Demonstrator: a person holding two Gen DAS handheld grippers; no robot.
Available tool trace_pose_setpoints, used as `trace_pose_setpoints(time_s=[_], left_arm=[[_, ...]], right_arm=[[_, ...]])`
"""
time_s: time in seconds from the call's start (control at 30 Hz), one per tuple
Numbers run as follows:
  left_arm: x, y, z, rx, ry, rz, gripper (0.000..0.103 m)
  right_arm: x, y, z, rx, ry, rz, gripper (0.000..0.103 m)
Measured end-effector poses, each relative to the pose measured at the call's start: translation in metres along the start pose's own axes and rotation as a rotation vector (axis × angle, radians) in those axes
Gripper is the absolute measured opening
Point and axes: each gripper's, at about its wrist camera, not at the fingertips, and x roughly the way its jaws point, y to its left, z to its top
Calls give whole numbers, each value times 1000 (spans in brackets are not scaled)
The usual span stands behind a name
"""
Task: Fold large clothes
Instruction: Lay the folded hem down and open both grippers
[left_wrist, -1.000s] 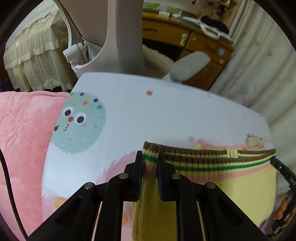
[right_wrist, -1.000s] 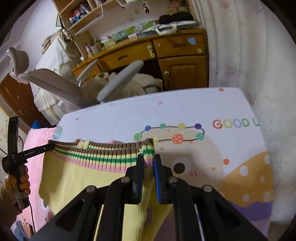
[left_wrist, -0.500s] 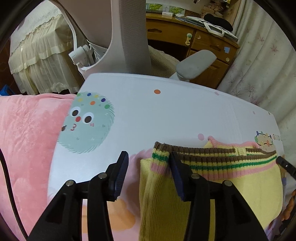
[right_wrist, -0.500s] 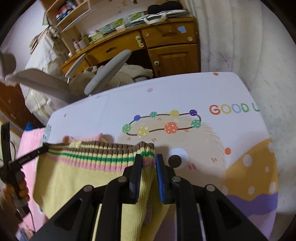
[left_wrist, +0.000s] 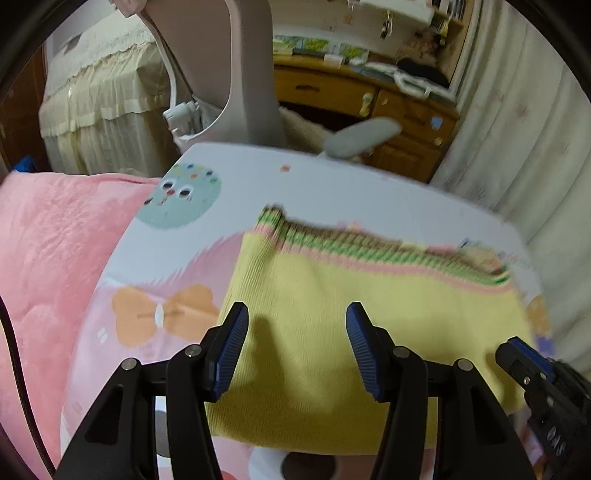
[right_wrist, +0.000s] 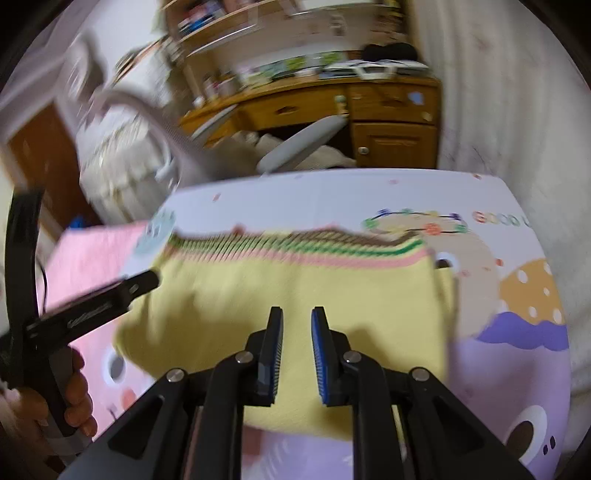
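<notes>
One yellow sweater (left_wrist: 354, 332) lies on one printed bedsheet (left_wrist: 332, 192). Two grippers show: the left gripper (left_wrist: 295, 345) and the right gripper (right_wrist: 296, 354). There is one pink blanket (left_wrist: 55, 251), one wooden desk (right_wrist: 369, 110) and one office chair (left_wrist: 251, 74).

The sweater (left_wrist: 332, 332) is plain yellow, its ribbed hem striped pink, green and brown. The sheet (right_wrist: 332, 192) beneath is white with pastel cartoon prints; beside it lies a pink quilt (left_wrist: 55, 240).
</notes>
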Motion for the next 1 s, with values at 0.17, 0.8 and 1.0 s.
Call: trace_pose_setpoints(time_s=[0.17,0.8,1.0], left_arm=[[15,11,-8,18,6,14,61],[22,30,-5,-7,39,-7,72],[18,24,-2,12,62,7,72]], right_arm=[[11,-26,-12,15,8,-92,11],[2,-75,-19,89,9,-224,0],[-1,-78,-17,118,24,-216,0]])
